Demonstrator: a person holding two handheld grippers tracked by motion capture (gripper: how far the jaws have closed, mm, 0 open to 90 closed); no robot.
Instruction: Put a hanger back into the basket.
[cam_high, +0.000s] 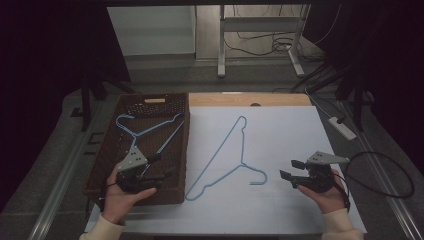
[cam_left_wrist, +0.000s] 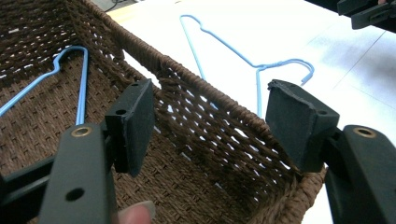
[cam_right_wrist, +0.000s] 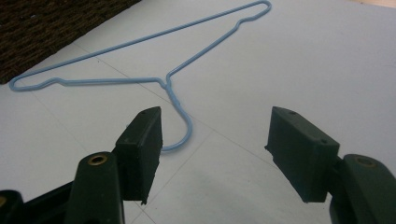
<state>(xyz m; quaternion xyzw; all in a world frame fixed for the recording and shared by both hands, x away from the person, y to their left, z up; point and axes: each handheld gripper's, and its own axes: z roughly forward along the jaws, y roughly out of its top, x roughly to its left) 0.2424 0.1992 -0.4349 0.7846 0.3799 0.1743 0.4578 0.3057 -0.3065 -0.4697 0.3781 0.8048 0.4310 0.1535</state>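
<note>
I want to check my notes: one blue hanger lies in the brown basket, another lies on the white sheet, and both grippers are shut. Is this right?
Not quite. Both the left gripper and the right gripper are open and hold nothing, as their own gripper views show. One blue hanger lies in the basket, the other on the white sheet.

No readable text, labels, brands, numbers or signs anywhere. Checked the woven basket (cam_high: 100, 165), both blue hangers, the white table sheet (cam_high: 280, 135), the grey plates on the grippers and the power strip (cam_high: 342, 128) on the floor: all bare of lettering, or too small and blurred to tell.
</note>
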